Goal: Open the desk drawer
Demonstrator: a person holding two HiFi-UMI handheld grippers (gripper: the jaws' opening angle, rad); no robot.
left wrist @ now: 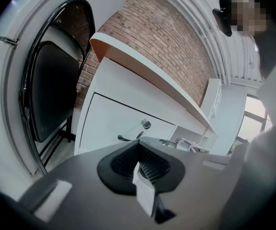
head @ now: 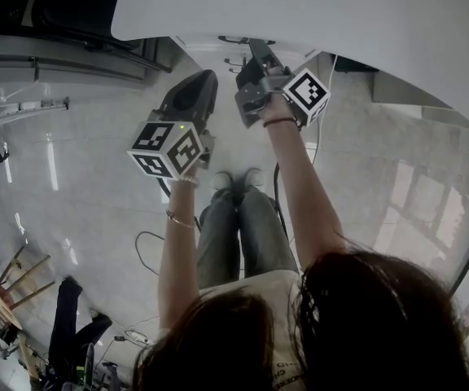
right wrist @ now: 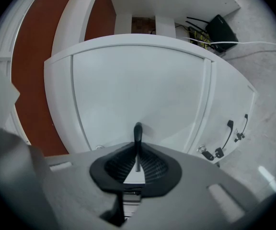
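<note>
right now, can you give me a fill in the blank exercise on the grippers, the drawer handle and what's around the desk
1. The right gripper is ____ on the black drawer handle.
2. The left gripper has its jaws together, with ____ between them.
3. The wall behind the white desk is made of ____.
4. The folding chair beside the desk is ____ in colour.

Missing words: shut; nothing; brick; black

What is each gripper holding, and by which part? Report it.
The right gripper is shut on the black handle of the white drawer front, gripping its near end; the far end sticks out beyond the jaws. The left gripper holds nothing.
</note>
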